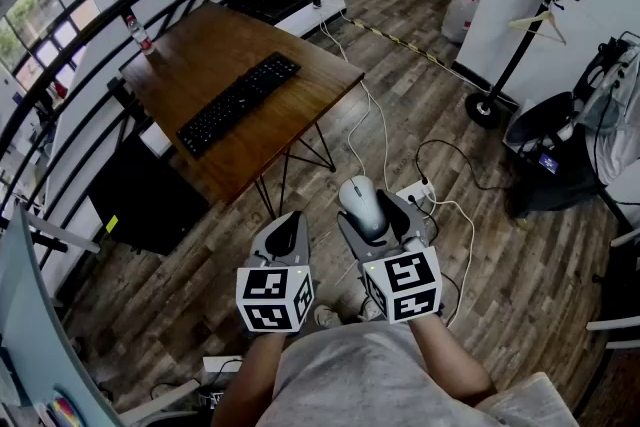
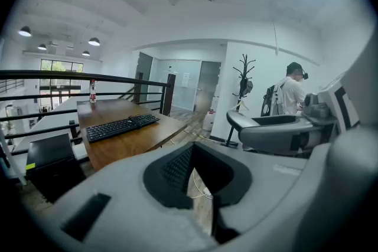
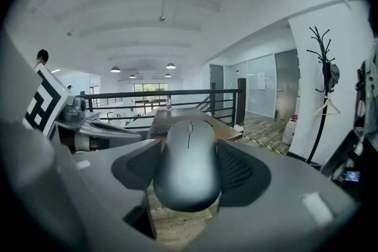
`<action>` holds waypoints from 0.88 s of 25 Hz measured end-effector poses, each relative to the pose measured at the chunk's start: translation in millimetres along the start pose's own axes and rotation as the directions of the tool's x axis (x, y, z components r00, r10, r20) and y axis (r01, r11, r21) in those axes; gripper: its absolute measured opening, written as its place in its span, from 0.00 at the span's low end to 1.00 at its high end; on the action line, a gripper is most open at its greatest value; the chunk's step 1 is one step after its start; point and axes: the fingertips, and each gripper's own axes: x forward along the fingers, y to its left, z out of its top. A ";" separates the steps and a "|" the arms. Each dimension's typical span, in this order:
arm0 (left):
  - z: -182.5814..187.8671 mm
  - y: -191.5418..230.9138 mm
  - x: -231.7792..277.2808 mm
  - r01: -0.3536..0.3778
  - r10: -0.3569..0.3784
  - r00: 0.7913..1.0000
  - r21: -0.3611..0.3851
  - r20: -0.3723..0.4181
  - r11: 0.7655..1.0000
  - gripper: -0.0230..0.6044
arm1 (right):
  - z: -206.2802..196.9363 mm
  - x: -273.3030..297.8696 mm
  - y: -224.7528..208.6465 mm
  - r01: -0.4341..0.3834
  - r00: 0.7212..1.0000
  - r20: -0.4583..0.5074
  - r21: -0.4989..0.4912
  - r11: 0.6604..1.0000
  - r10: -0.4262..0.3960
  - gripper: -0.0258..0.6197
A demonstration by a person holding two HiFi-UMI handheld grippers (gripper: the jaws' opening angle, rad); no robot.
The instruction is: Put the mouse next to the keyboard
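Observation:
A grey mouse (image 1: 362,206) is clamped between the pads of my right gripper (image 1: 372,213), held over the wooden floor in front of me; in the right gripper view the mouse (image 3: 188,162) fills the gap between the jaws of the right gripper (image 3: 189,169). The black keyboard (image 1: 238,102) lies on a brown wooden table (image 1: 300,110) ahead and to the left. My left gripper (image 1: 284,237) hangs beside the right one, its jaws nearly together with nothing between them. From the left gripper view the keyboard (image 2: 121,126) shows on the table (image 2: 136,141).
A black railing (image 1: 120,25) runs behind the table, and a small bottle (image 1: 136,31) stands at its far corner. Cables and a power strip (image 1: 415,195) lie on the floor right of the table. A coat stand (image 1: 535,10) rises at the right.

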 end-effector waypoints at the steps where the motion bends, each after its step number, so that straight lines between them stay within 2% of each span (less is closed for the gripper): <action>1: -0.1 0.6 -0.2 0.002 -0.002 1.000 -0.001 -0.002 1.000 0.02 | -0.1 0.4 1.2 0.000 1.000 -0.003 -0.001 1.000 0.000 0.51; 22: 7.1 36.8 13.4 0.039 -0.039 0.999 -0.018 -0.001 0.999 0.02 | 8.8 34.8 17.2 0.011 1.000 -0.016 -0.014 1.000 -0.011 0.51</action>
